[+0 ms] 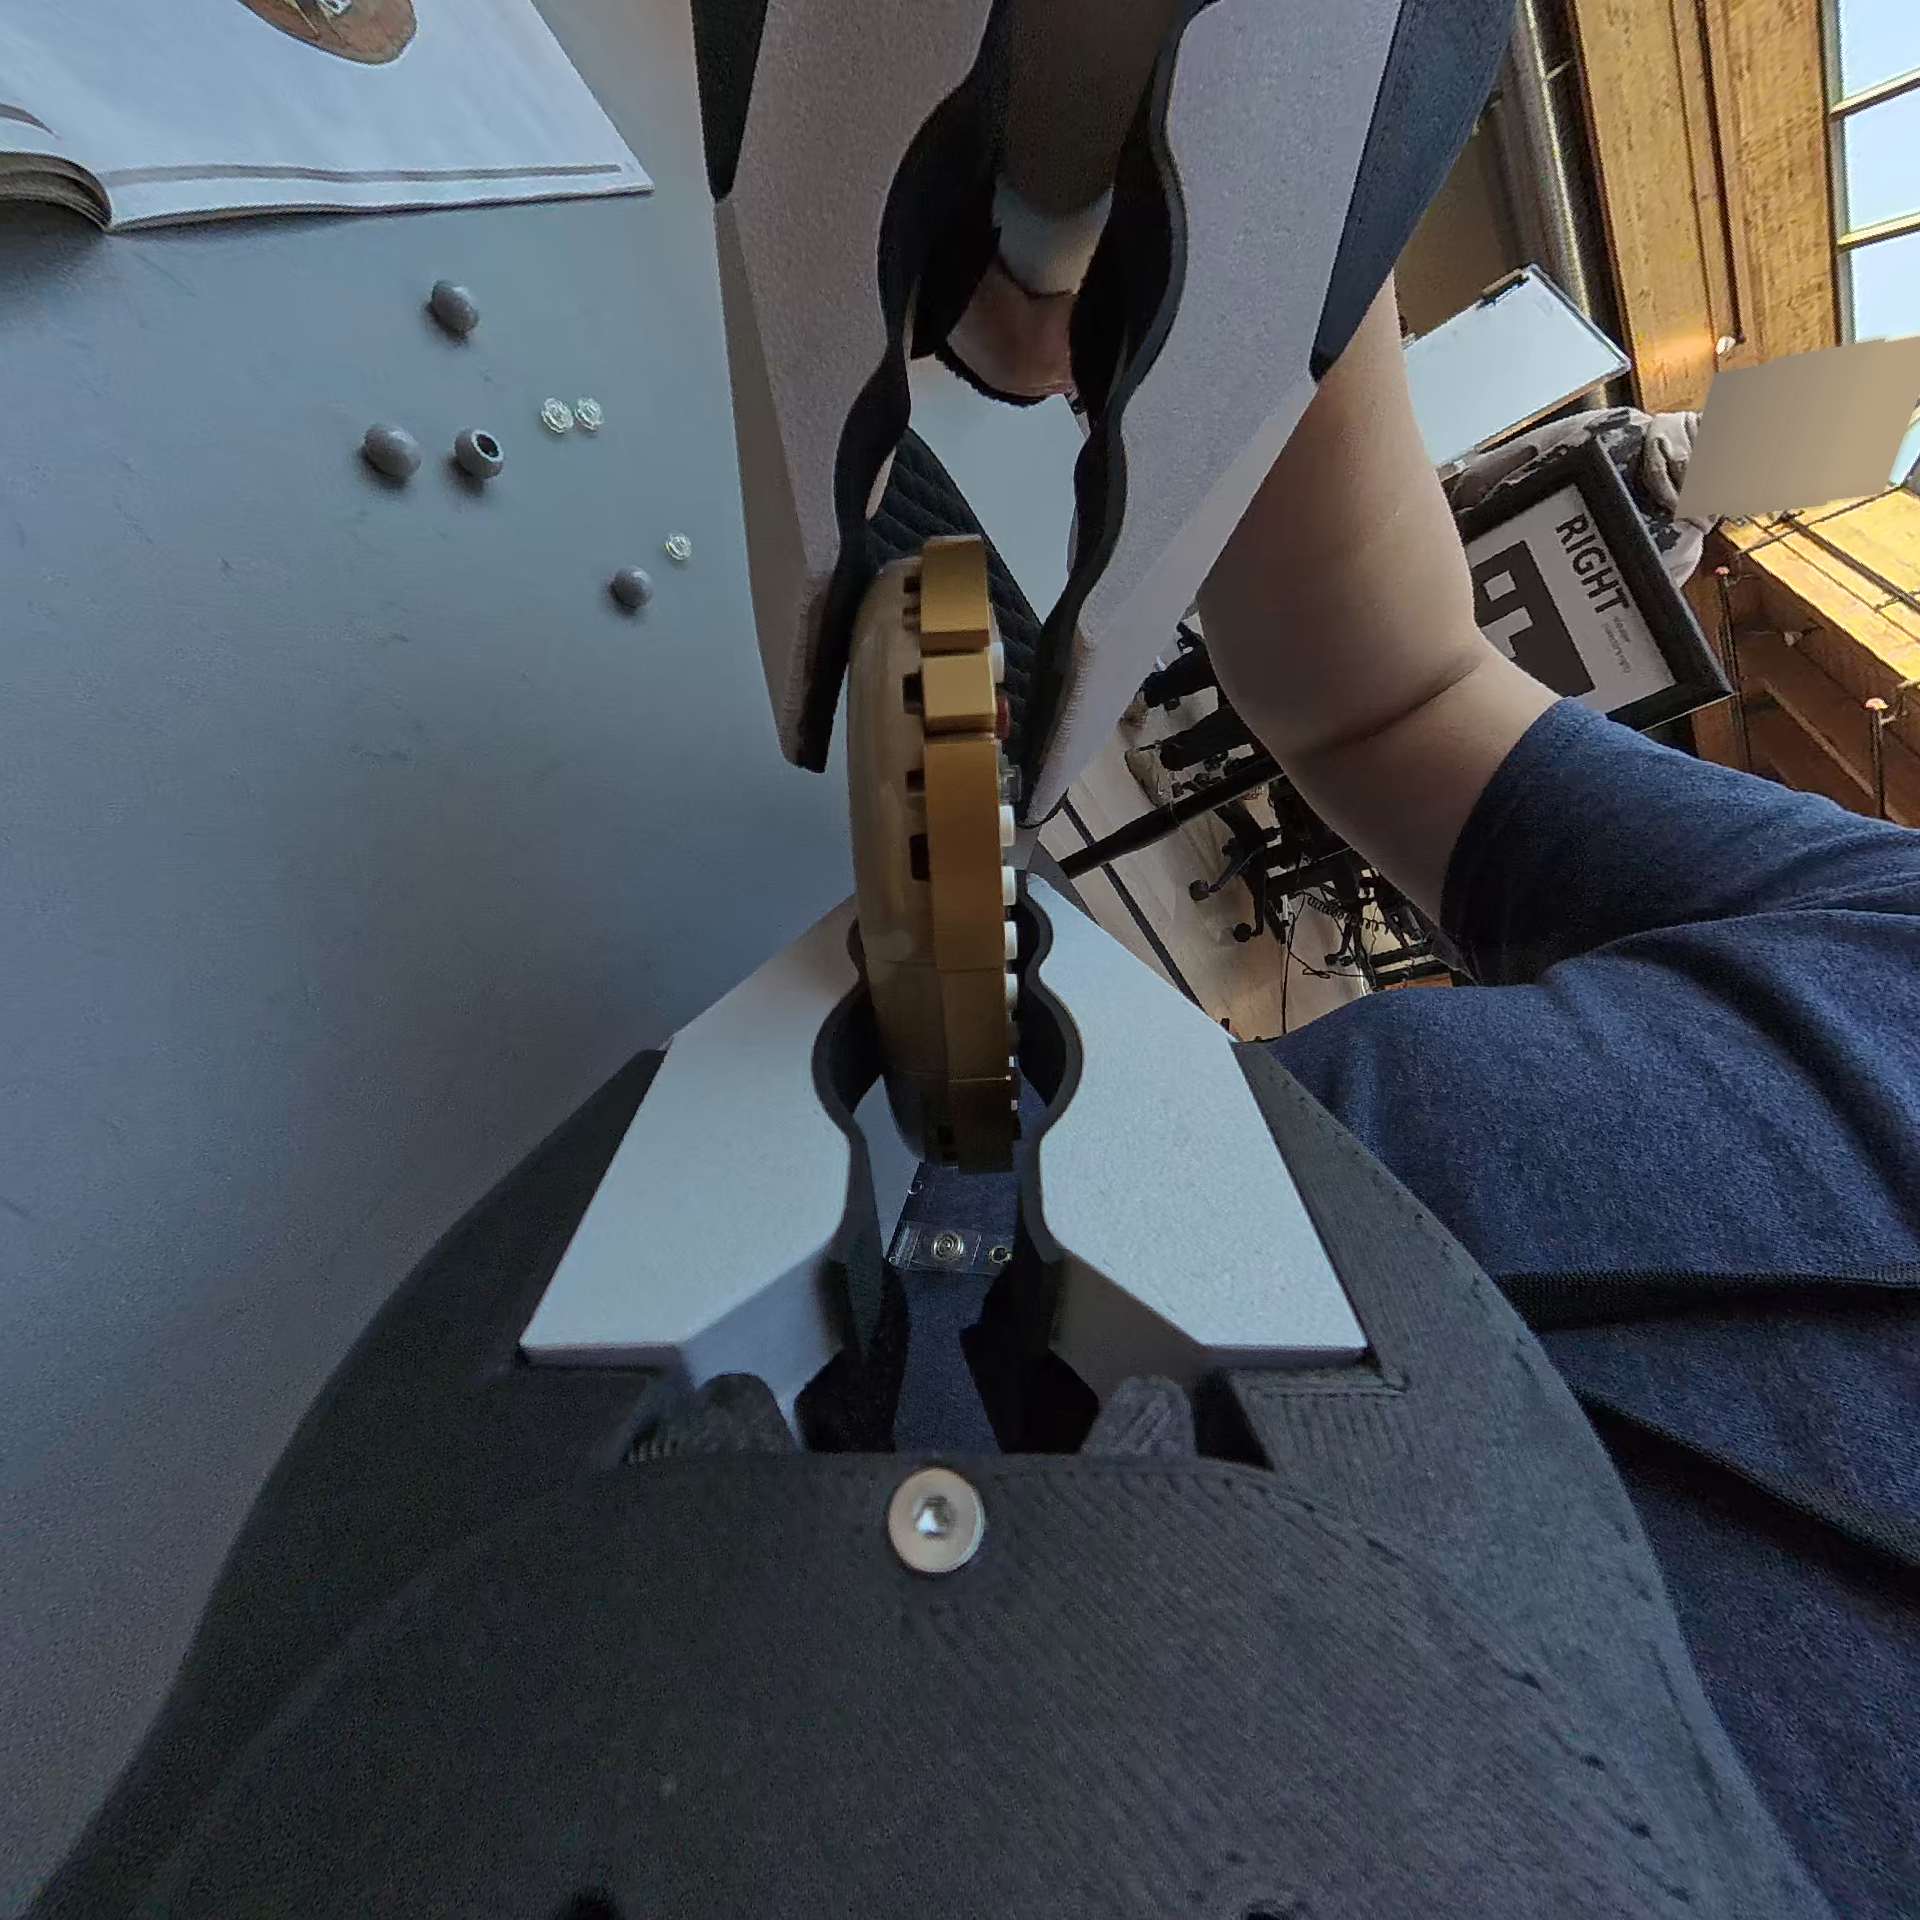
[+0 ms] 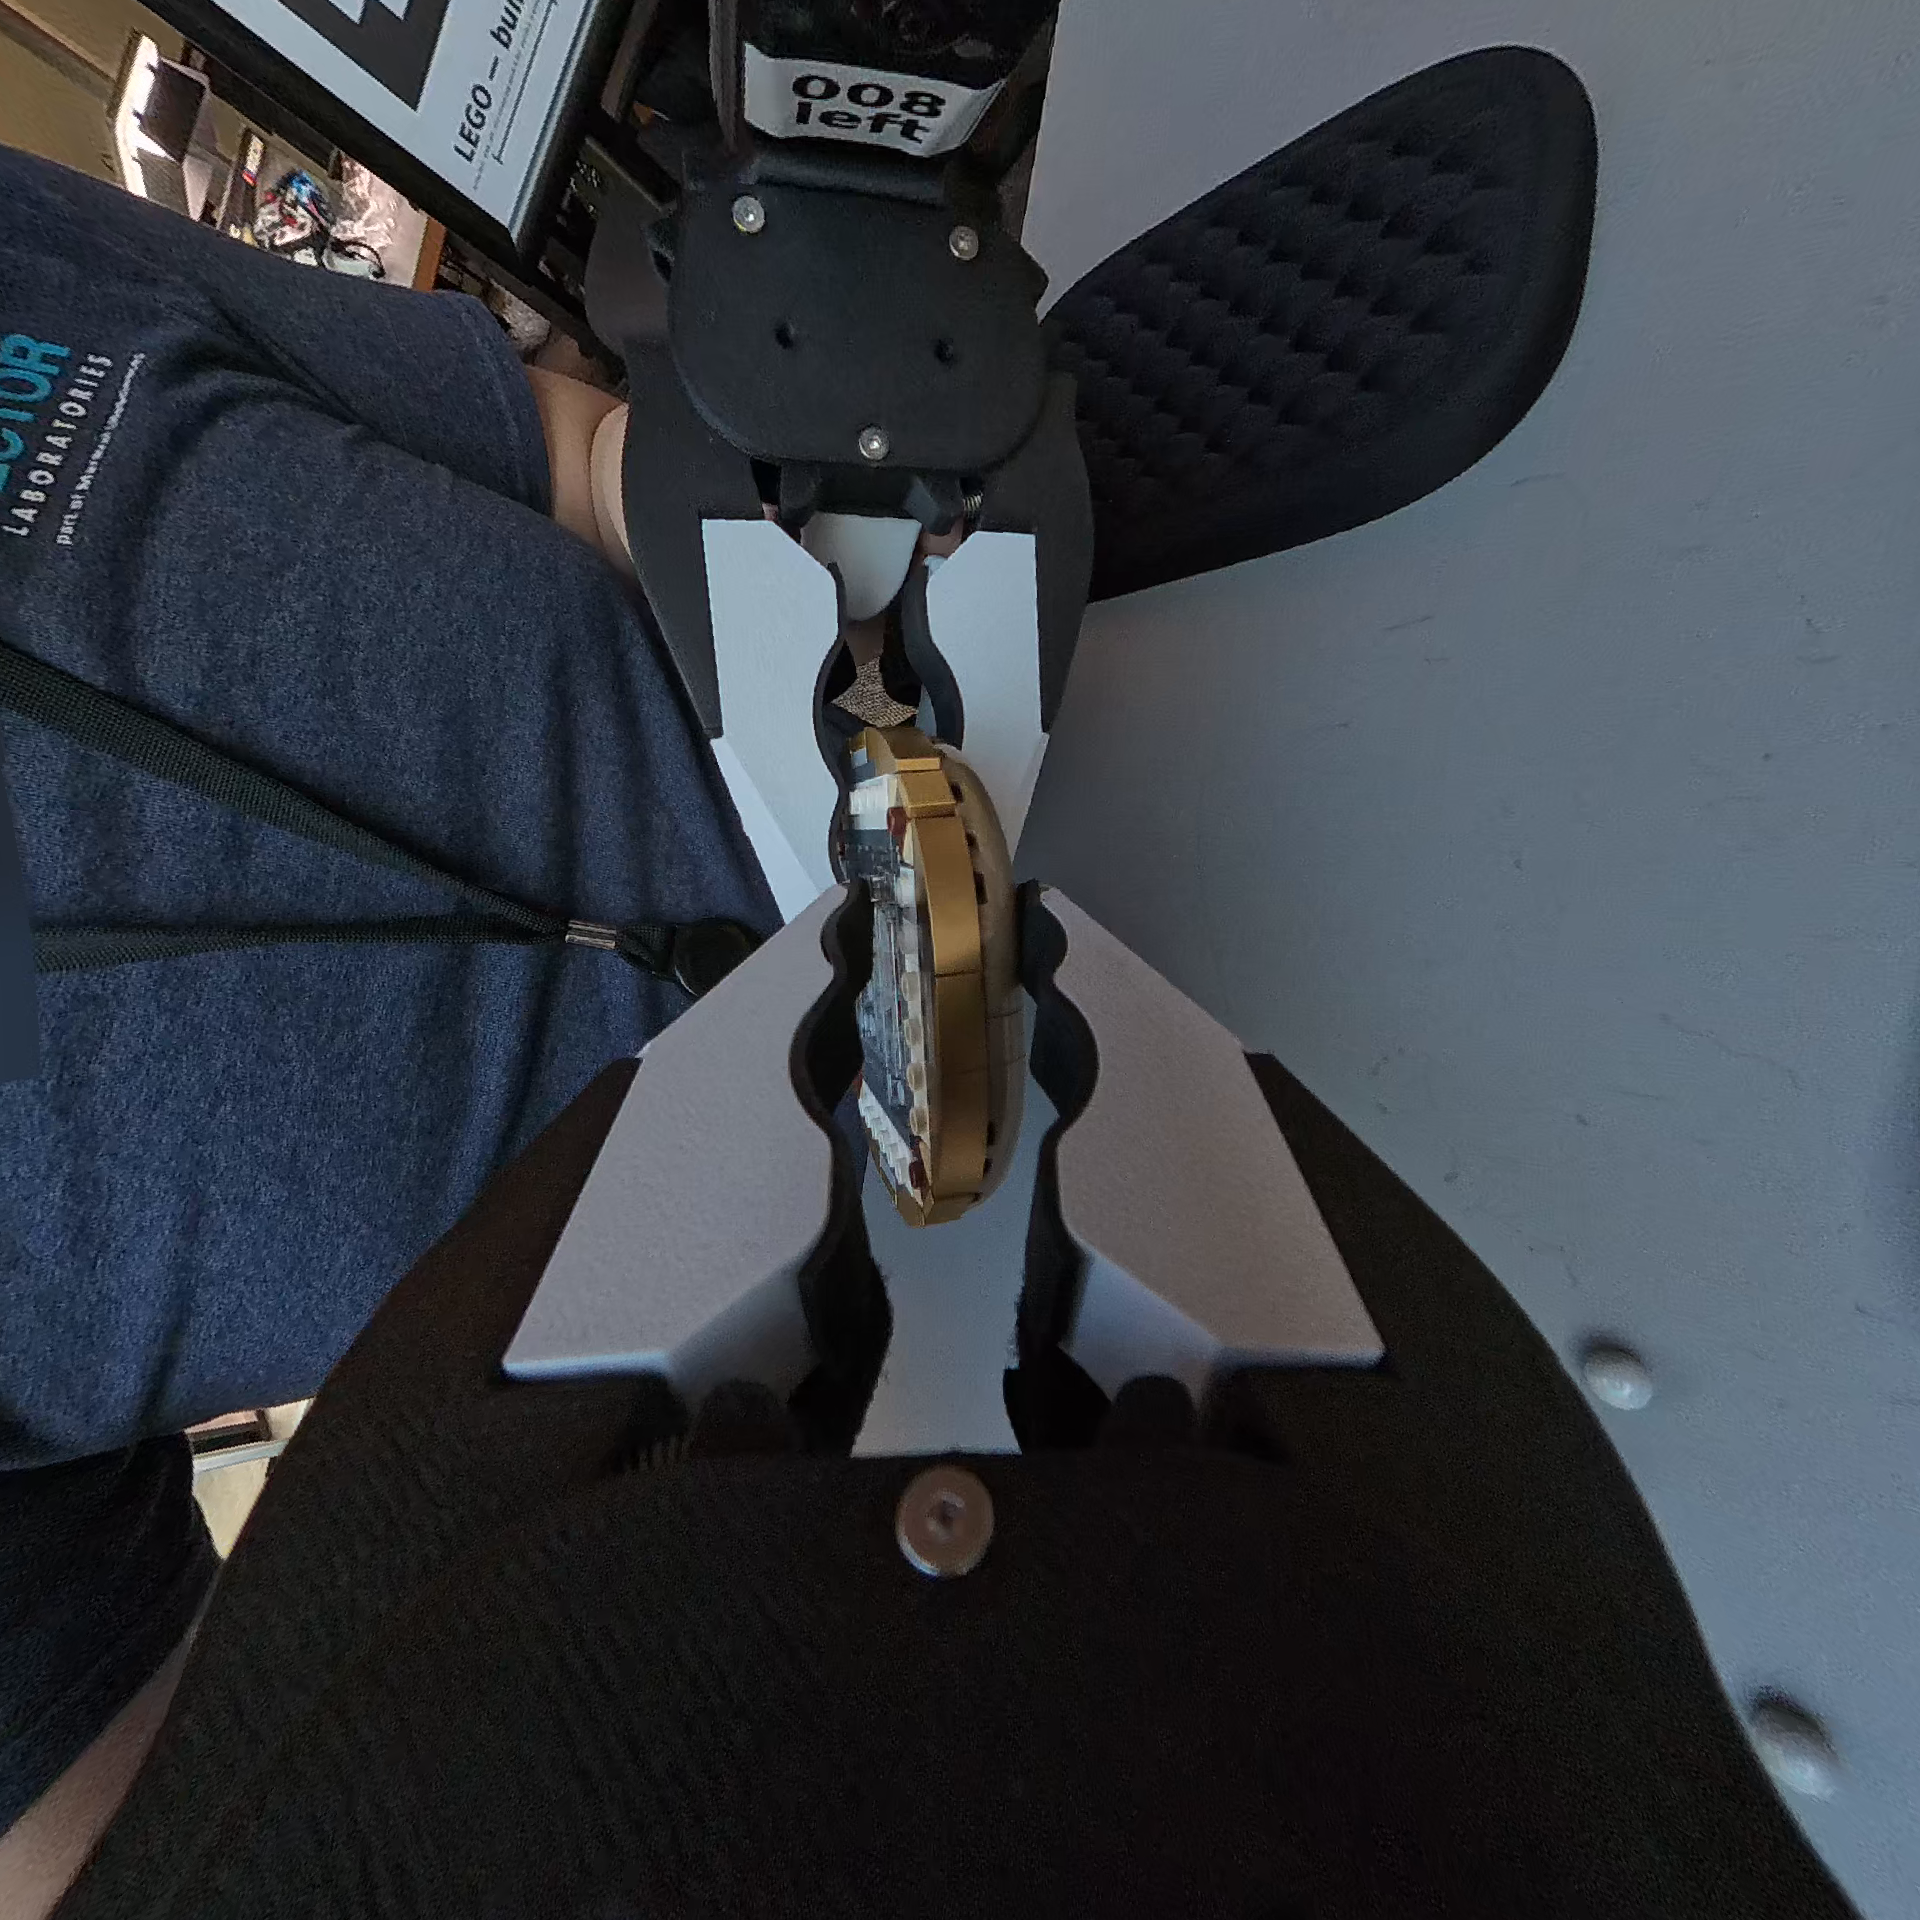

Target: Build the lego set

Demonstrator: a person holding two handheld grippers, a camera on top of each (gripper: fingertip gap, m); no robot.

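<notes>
A round lego disc (image 1: 951,987) with a gold rim, tan back and white studs is held edge-on above the grey table (image 1: 312,831). My left gripper (image 1: 940,935) is shut on its lower part. My right gripper (image 1: 925,769) comes in from above and is shut on the disc's upper part. In the right wrist view the disc (image 2: 951,1039) sits between my right gripper's (image 2: 930,914) fingers, its studded face turned left. The left gripper (image 2: 899,769) clamps its far end. Several loose small grey round pieces (image 1: 391,449) and clear studs (image 1: 569,416) lie on the table.
An open instruction booklet (image 1: 312,104) lies at the table's far corner. A black quilted oval pad (image 2: 1299,312) lies behind the grippers. Two grey pieces (image 2: 1616,1371) lie at the right. A person in a blue shirt (image 1: 1662,1039) stands close, with a framed sign (image 1: 1579,603) behind. Tip to tip, the grippers are about 4 cm apart.
</notes>
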